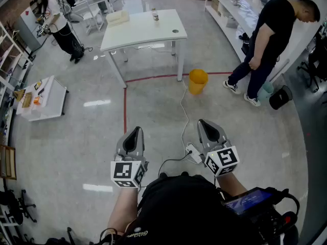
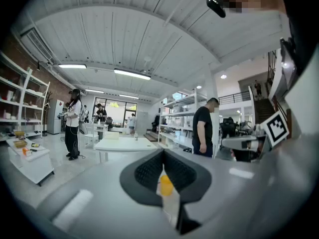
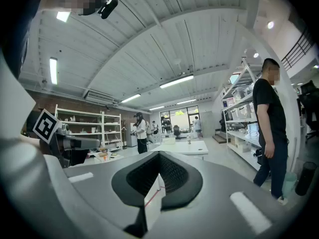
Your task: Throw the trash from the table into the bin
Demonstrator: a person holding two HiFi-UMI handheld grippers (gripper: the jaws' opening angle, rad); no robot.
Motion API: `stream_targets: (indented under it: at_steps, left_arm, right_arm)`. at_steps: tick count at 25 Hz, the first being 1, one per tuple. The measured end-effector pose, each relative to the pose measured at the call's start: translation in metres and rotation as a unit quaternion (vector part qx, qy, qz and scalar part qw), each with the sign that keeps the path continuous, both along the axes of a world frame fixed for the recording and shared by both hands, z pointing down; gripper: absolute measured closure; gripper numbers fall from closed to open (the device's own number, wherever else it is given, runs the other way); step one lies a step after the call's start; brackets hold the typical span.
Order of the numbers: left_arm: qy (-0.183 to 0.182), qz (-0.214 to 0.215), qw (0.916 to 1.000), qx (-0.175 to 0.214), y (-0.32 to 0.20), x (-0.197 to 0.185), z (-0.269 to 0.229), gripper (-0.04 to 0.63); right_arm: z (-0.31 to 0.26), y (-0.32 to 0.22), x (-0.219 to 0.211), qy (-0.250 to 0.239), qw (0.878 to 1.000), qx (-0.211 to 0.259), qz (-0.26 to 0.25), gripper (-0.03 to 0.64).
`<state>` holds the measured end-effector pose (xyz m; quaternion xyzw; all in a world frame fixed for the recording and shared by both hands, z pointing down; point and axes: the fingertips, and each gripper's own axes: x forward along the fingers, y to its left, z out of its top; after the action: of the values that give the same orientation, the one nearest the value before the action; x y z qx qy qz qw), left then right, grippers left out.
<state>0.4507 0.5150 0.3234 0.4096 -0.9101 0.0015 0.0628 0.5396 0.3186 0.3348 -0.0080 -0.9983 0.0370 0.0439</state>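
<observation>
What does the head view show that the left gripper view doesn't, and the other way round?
Only the head view: the red tape line and the white cable on the floor. Only the left gripper view: the ceiling lights and a staircase. Both: the white table, the yellow bin and the person in black.

Right gripper [image 3: 158,178] closed, white table [image 3: 187,147] ahead

A white table [image 1: 148,34] is standing well ahead of the fingers [image 1: 134,132], bearing a pale bundle [image 1: 117,18], a small cup [image 1: 156,17] and a dark disc [image 1: 175,31]. Between them, a yellow bin [image 1: 197,80] is sitting on the floor [image 1: 76,131].
</observation>
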Motion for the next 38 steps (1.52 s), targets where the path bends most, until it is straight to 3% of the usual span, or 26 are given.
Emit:
stream_targets:
  at_steps: [14,27,33,38]
  left_arm:
    - [0.009,-0.002,1.0,-0.004,-0.009,0.003,0.005,0.588]
    - [0.016,-0.029,0.9993,-0.019,-0.038,0.016,0.013,0.588]
    - [0.014,-0.036,0.9992,-0.012,-0.047,-0.019,0.015,0.588]
    - [0.01,-0.024,0.9997,-0.001,-0.066,-0.075,0.024,0.588]
  right_arm:
    - [-0.004,-0.005,0.003,-0.015,1.0,-0.019,-0.013,0.618]
    - [0.018,-0.051,0.01,0.006,0.999,-0.03,-0.02,0.618]
    - [0.018,-0.059,-0.022,0.001,0.999,-0.022,-0.026,0.618]
    - [0.028,-0.074,-0.07,0.009,1.0,-0.01,-0.013,0.618]
